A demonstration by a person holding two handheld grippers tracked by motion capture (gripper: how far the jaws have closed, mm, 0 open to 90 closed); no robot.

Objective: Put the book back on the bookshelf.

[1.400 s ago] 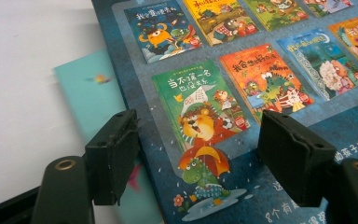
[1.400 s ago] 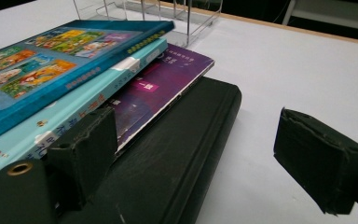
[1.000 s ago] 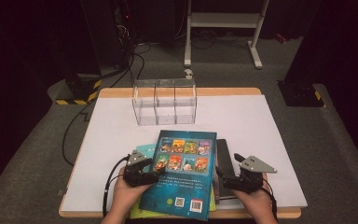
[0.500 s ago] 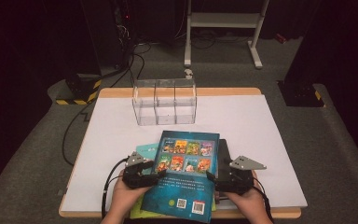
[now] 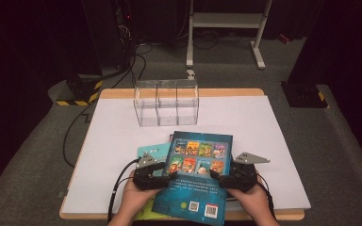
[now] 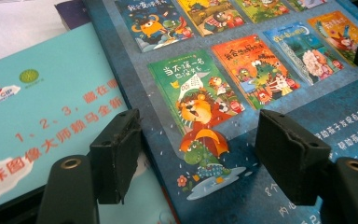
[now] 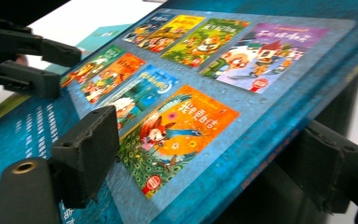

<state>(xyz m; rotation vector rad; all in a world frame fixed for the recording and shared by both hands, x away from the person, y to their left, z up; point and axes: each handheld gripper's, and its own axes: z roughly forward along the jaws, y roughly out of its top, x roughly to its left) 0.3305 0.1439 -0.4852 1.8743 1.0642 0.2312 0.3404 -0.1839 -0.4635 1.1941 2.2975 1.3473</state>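
left gripper (image 5: 169, 176) in my hand sits at the blue book's (image 5: 198, 174) left edge, jaws apart, one over the light blue booklet (image 5: 147, 153) and one over the book's cover, and i can't see either pad pressing down, so it reads as released. its jaws have just been closing a little, with the book's edge between them. from the left gripper view, the blue book (image 6: 242, 93) fills the space between the jaws and the light blue booklet (image 6: 42, 107) lies under it, poking out to the book's left.

right gripper (image 5: 217, 177) is at the book's right edge. in the right gripper view, one jaw stands above the cover and the other below the book's (image 7: 223, 84) edge, which is lifted and tilted there. the jaws have just been closing; whether the pads pinch the book i cannot tell.

the book lies back cover up at the near edge of the table (image 5: 264, 122), overhanging it slightly. beyond the book stands a clear box (image 5: 166, 103) with compartments, well apart from it.
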